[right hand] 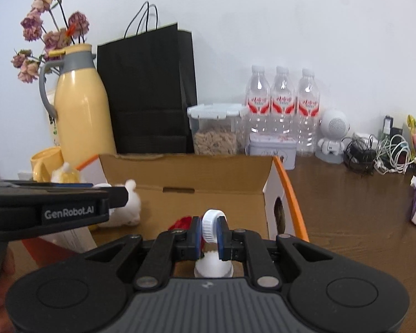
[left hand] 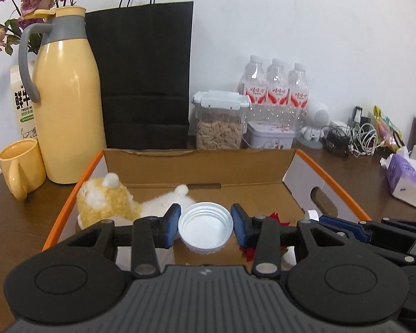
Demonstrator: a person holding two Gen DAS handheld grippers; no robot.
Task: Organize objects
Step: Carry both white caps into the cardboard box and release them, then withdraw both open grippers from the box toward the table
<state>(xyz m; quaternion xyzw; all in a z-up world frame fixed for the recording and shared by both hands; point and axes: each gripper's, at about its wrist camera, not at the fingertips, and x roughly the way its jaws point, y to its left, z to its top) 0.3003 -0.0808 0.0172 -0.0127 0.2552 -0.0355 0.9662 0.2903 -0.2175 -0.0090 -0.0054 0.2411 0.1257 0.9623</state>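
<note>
My left gripper (left hand: 205,229) is shut on a wide white screw lid (left hand: 205,226), its hollow side facing me, above the open cardboard box (left hand: 197,166). My right gripper (right hand: 210,231) is shut on a small white ribbed cap (right hand: 209,226) held on edge, with a white bottle top (right hand: 213,266) just below it. A yellow-and-white plush toy (left hand: 108,202) lies in the box at the left; a red item (left hand: 274,217) lies at the right of the box floor. The right gripper's blue fingers (left hand: 344,224) show in the left wrist view, the left gripper's body (right hand: 69,202) in the right wrist view.
Behind the box stand a yellow thermos (left hand: 66,102), yellow mug (left hand: 20,168), milk carton (left hand: 23,105), black paper bag (left hand: 141,77), food container (left hand: 220,122), three water bottles (left hand: 274,88), a tin (left hand: 271,136), a white robot figure (right hand: 332,130), cables (right hand: 374,152) and a tissue pack (left hand: 406,180).
</note>
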